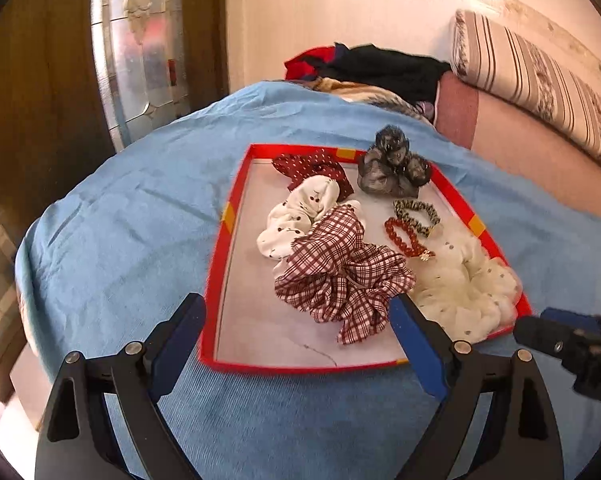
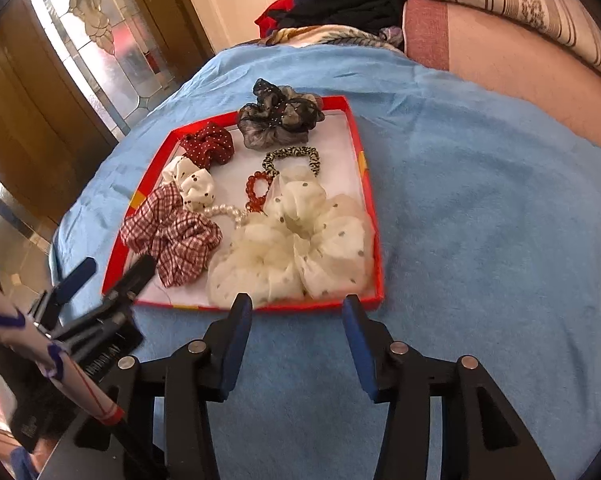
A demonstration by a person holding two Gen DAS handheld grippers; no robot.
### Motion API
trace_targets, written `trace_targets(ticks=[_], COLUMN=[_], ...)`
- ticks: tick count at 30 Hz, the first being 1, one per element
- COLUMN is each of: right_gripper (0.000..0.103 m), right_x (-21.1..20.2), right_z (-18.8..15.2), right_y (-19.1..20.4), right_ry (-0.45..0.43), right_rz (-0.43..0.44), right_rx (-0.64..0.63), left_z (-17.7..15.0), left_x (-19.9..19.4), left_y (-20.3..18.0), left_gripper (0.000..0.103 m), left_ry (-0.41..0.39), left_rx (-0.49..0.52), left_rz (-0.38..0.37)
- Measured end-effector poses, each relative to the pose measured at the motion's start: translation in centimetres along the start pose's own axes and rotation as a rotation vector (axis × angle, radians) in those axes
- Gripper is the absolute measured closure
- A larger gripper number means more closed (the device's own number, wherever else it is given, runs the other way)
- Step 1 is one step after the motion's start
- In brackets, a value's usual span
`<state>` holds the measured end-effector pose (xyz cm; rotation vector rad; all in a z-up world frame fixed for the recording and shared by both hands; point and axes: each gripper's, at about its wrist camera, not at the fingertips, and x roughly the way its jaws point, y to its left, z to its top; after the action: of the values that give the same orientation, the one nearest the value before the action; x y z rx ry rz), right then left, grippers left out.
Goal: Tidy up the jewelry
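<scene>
So a red-rimmed tray was set on a blue blanket, right ahead of both grippers. The left gripper was held wide open with nothing between its jaws, tips hovering at the tray's near edge. Just past its right finger a plaid scrunchie was laid, with a white cherry-print scrunchie and a dark red dotted scrunchie further ahead. A grey scrunchie was parked at the far corner, a leopard-print hair tie and an amber bead bracelet nearer. A pearl bracelet was tucked between plaid and the big cream dotted scrunchie. The right gripper was held partly open, empty, cream scrunchie just ahead.
</scene>
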<state>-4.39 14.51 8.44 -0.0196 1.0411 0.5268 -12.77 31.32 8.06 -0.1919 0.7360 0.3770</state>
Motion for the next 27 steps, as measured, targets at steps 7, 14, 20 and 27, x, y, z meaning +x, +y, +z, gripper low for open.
trace_targets(ticks=[7,14,20,27], right_gripper=[0.044,0.031,0.025,0.020], right_x=[-3.0,-8.2,-12.6,-16.7], right_z=[-1.9,-3.9,-5.9,-8.5], right_y=[-0.3,-0.8,-0.8,-0.1], right_ry=[-0.068,-0.176,-0.259,-0.337], right_rz=[-0.117,-0.216,-0.242,-0.285], right_rx=[-0.051,-0.088,-0.104,-0.137], left_z=[-0.2,-1.0,-1.8,-3.0], left_x=[-5.8,-11.9,-15.6,-18.5], left_y=[-0.9,-3.5,-5.1,-6.3], left_gripper=[0.004,0.000,0.000,0.000], left_ry=[-0.103,-0.177,-0.206,-0.200], left_rx=[-0.019,0.077,0.141,0.202], left_rz=[0.001,0.020,0.040,0.101])
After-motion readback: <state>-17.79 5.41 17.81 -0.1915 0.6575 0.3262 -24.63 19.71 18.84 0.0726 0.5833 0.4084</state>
